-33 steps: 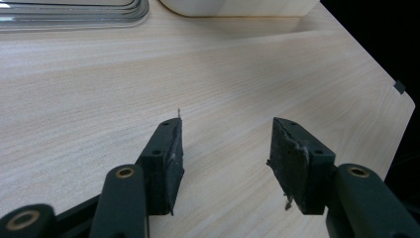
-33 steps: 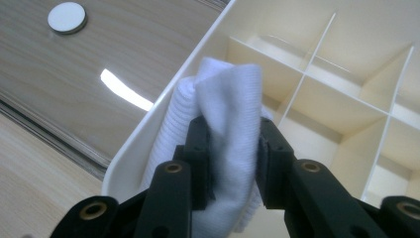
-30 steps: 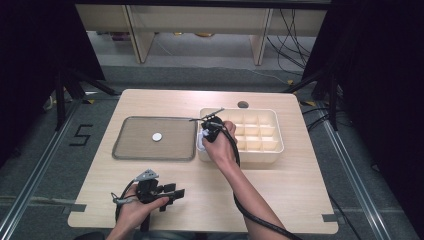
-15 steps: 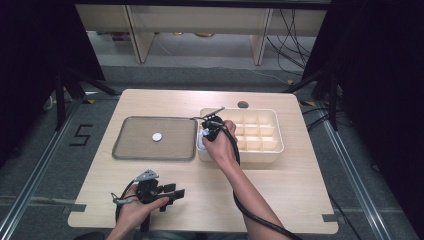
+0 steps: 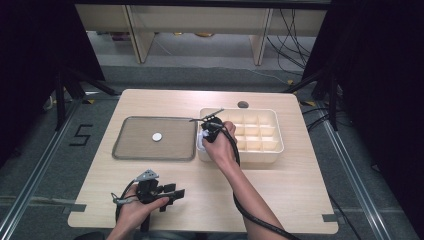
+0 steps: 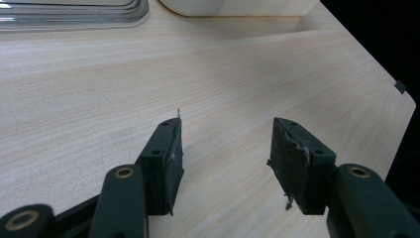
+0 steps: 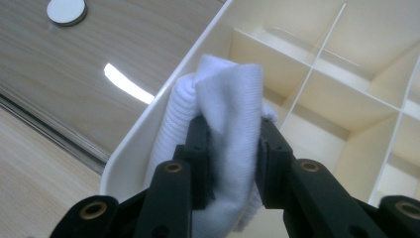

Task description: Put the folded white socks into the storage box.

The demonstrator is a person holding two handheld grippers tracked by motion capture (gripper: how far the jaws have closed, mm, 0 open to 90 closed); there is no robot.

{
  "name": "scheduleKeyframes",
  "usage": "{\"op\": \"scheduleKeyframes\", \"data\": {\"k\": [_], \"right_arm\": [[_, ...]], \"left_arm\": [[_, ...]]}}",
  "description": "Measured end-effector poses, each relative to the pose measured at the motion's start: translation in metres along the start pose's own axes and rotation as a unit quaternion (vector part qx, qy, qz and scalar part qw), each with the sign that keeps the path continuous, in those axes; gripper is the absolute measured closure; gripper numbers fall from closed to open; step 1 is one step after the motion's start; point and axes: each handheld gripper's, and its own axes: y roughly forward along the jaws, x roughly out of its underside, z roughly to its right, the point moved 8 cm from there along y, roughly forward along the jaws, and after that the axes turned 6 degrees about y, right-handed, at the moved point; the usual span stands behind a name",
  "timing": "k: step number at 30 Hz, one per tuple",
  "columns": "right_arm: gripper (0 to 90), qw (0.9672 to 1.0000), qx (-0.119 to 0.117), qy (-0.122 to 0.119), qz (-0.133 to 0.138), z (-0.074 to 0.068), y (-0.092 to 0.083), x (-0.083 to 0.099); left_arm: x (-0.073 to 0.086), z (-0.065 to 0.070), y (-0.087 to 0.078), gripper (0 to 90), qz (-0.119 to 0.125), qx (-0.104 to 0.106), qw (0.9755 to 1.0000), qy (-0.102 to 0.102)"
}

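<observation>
A: Which step is this, do you reckon?

B: The wiping of the divided box (image 5: 265,150). The right tongs (image 7: 229,148) are clamped on a folded white cloth (image 7: 233,94), and the cloth sits right at the box's near corner, pressed against the inside of the wall just ahead of the jaws.

A: So the cloth is already in a compartment?

B: It looks so from the right gripper view: the bunched end pokes past the jaw tips into the corner cell, with the partitions running off beyond and to the right of it. I can't tell whether it reaches the cell's floor.

A: And the left tongs (image 6: 225,148)?

B: Jaws apart, nothing between them, resting low over bare worktop (image 6: 99,89), well apart from the box. In the high view that hand (image 5: 145,200) is near the worktop's front edge.

A: What's beside the right tongs on the other side?

B: A flat tray (image 5: 125,150) with a small white disc (image 5: 157,136) lying on it, just over the box wall. Neither is being touched.

A: Next move?

B: I'd judge a firm grip kept on the cloth while it is dragged along the wall and around the cell. The thin dividers call for care; the jaws could catch on one.
</observation>
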Motion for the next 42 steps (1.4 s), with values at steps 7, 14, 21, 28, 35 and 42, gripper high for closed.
{"op": "scheduleKeyframes", "data": {"k": [7, 14, 21, 28, 35, 42], "right_arm": [[72.1, 0.9999, 0.001, 0.016, 0.001, -0.001, 0.001, 0.001], [71.8, 0.9999, -0.003, 0.015, -0.001, -0.001, 0.000, 0.002], [62.0, 0.9978, -0.032, 0.058, -0.002, 0.006, 0.000, 0.001], [47.6, 0.9951, -0.052, 0.084, -0.003, 0.008, -0.004, -0.001], [47.7, 0.9926, -0.064, 0.103, 0.006, 0.013, -0.015, -0.006], [74.9, 0.9930, -0.074, 0.091, -0.009, 0.013, -0.023, -0.002]], "left_arm": [[-0.001, 0.000, 0.000, 45.9, 0.002, -0.001, 1.0000, -0.002], [-0.001, 0.000, -0.001, 45.8, -0.001, -0.002, 1.0000, -0.003], [-0.001, -0.002, -0.001, 45.8, 0.002, -0.006, 1.0000, -0.007], [0.000, -0.002, -0.001, 45.8, -0.001, -0.002, 1.0000, -0.006], [-0.001, -0.002, -0.002, 45.8, 0.002, -0.002, 1.0000, -0.007], [-0.001, -0.003, -0.002, 45.7, 0.003, -0.006, 1.0000, -0.006]]}}
